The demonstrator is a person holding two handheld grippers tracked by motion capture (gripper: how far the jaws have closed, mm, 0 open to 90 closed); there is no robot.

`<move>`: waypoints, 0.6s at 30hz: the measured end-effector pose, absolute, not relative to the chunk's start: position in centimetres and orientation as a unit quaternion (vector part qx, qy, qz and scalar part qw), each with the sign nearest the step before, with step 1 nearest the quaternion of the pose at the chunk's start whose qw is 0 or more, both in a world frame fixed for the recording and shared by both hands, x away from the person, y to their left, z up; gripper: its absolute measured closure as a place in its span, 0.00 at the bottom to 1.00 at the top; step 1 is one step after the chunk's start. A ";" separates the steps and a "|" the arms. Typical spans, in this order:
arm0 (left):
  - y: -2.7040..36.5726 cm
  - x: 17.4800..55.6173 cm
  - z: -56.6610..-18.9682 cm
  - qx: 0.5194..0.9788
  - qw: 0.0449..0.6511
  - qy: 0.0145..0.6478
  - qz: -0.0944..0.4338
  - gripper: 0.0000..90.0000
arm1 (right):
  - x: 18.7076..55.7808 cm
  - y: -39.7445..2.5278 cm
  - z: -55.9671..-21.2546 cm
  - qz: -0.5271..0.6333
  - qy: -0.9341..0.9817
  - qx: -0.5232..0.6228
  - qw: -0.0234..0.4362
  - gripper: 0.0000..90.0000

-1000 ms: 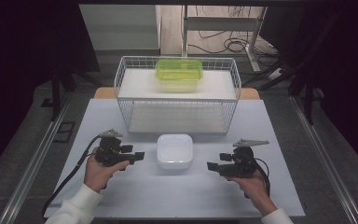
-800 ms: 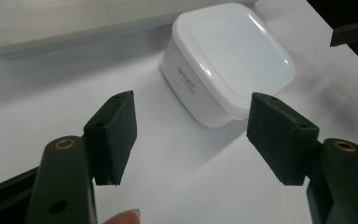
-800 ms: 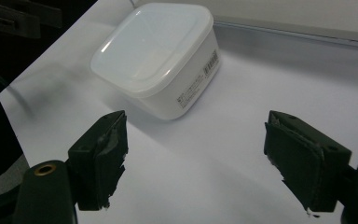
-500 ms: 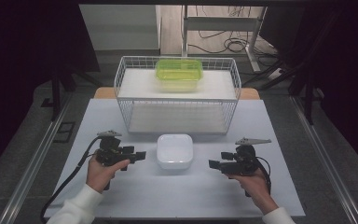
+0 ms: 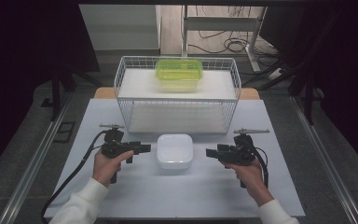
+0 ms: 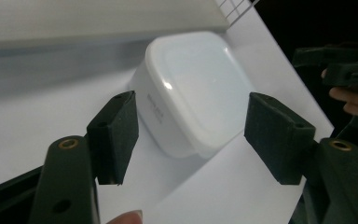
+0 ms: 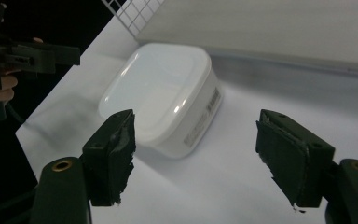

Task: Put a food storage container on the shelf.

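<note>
1. Two hand-held claws flank a white lidded box (image 5: 174, 151) at mid-table, just in front of a wire basket (image 5: 177, 95). The left claw (image 5: 144, 148) sits near the box's left side, the right claw (image 5: 210, 152) near its right; neither touches it.

2. Left gripper view: both jaws wide apart, nothing between them, w/ the white box (image 6: 193, 88) lying ahead on the white table (image 6: 51, 112). Right gripper view: same story, jaws spread wide and empty, box (image 7: 161, 95) ahead and a bit left of centre.

3. Step in hand, by the look of it: the approach, both claws lined up on the box from opposite sides, no grip yet.

4. Next move probably calls for easing one or both claws inward until the pads bracket the box's walls or lid edge, then closing. The box looks smooth and glossy, so a square, level grip matters; an angled pinch could slip.

5. A green tub (image 5: 179, 72) rests on the basket's upper shelf, well apart from the claws.
</note>
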State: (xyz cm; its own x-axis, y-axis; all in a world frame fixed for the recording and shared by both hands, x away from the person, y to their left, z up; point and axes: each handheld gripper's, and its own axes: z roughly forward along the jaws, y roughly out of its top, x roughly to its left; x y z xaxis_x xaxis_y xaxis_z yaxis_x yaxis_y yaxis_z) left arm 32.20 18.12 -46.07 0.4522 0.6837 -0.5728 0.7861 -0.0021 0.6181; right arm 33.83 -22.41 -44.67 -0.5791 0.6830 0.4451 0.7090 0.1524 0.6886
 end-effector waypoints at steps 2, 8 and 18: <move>18.0 32.7 -46.0 0.704 0.477 0.524 -0.053 0.39 | 34.4 -22.1 -44.6 -0.465 -0.754 -0.464 0.018 0.33; 18.0 33.3 -46.2 0.699 0.478 0.529 -0.061 0.39 | 35.9 -21.2 -45.0 -0.458 -0.751 -0.474 0.036 0.36; 17.2 34.6 -47.8 0.691 0.473 0.538 -0.092 0.40 | 37.8 -19.5 -46.3 -0.459 -0.739 -0.487 0.078 0.42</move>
